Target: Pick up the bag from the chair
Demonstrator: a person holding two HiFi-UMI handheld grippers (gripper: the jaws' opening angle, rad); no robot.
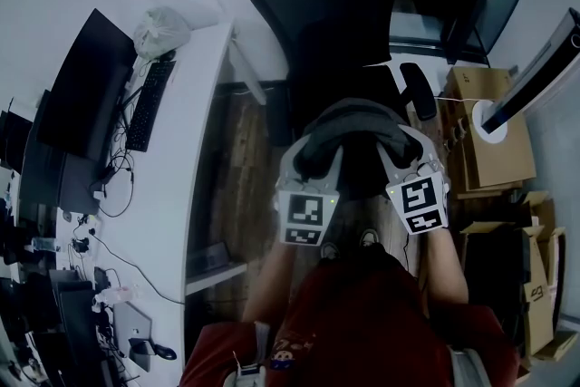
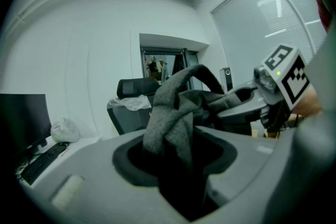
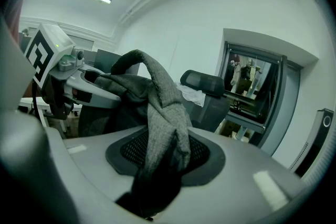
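Head view is showing both my forearms (image 1: 268, 285) reaching forward and down, side by side, with the left gripper (image 1: 313, 160) and the right gripper (image 1: 401, 151) pointing toward the black chair (image 1: 349, 23). I am holding the grey bag (image 1: 353, 133) up between them, one gripper at each end of it, so that it is arching from one to the other. It is hanging in front of the chair's seat, above the wooden floor (image 1: 237, 186). I cannot tell whether its underside is touching the seat.

Left gripper view is showing my fingers (image 2: 89, 176) pressing together on a bunched fold of the bag's grey cloth, which is rising out of the gap and running across to the other gripper. Right gripper view is showing the same on that side: those fingers (image 3: 252, 165) are pinching a twisted band of the cloth, and the dark end of it is hanging down between them. The chair is standing behind the bag in both views, apart from it.

At my left, a white desk (image 1: 207, 77) is carrying a keyboard (image 1: 149, 104) and a dark monitor (image 1: 80, 95). Cardboard boxes (image 1: 489, 140) are standing at my right.
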